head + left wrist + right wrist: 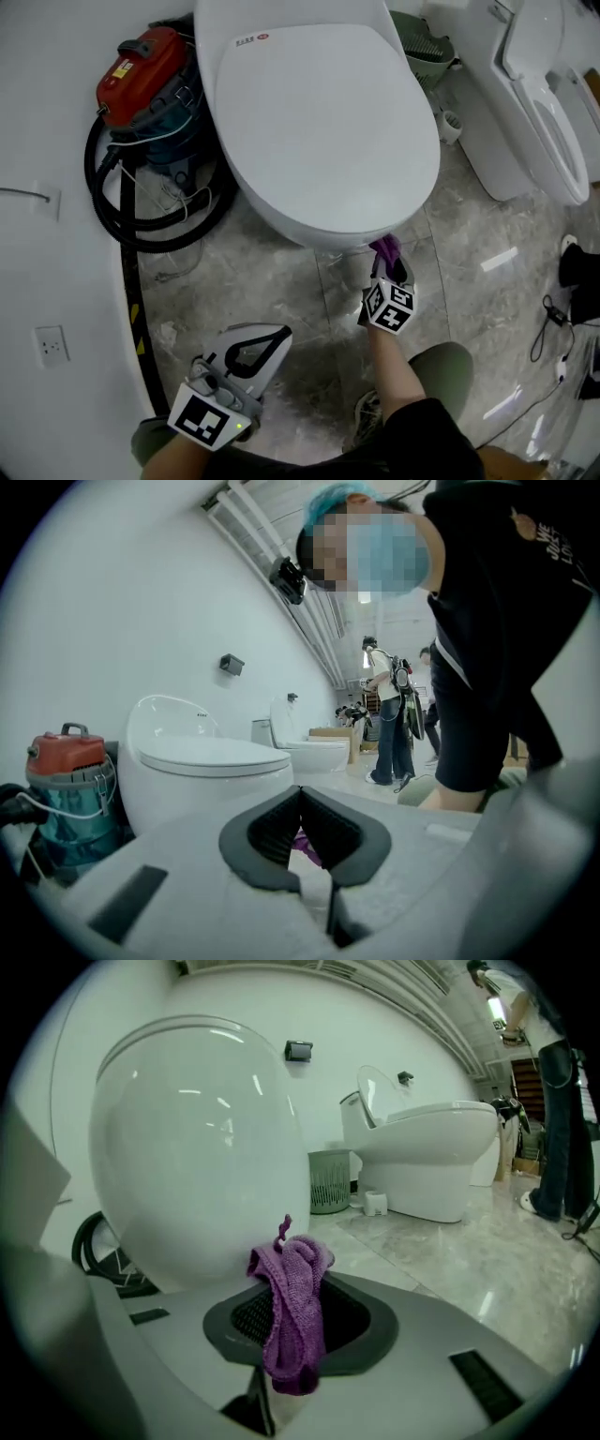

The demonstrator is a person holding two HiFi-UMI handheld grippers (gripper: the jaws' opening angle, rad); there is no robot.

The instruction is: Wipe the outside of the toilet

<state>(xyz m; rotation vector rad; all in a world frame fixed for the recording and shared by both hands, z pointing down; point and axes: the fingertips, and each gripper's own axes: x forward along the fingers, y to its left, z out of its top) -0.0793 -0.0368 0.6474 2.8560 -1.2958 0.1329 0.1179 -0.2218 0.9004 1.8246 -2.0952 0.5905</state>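
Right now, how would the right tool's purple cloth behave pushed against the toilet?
Probably floppy: the purple cloth droops in folds from the right tool. Likely light, since one pinch holds it. Its knit may drag on the glossy toilet.

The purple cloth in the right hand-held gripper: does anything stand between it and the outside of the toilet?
Nothing visible does. The right hand-held gripper holds the purple cloth right before the toilet. The red vacuum and its hose stand beside the toilet, off this path.
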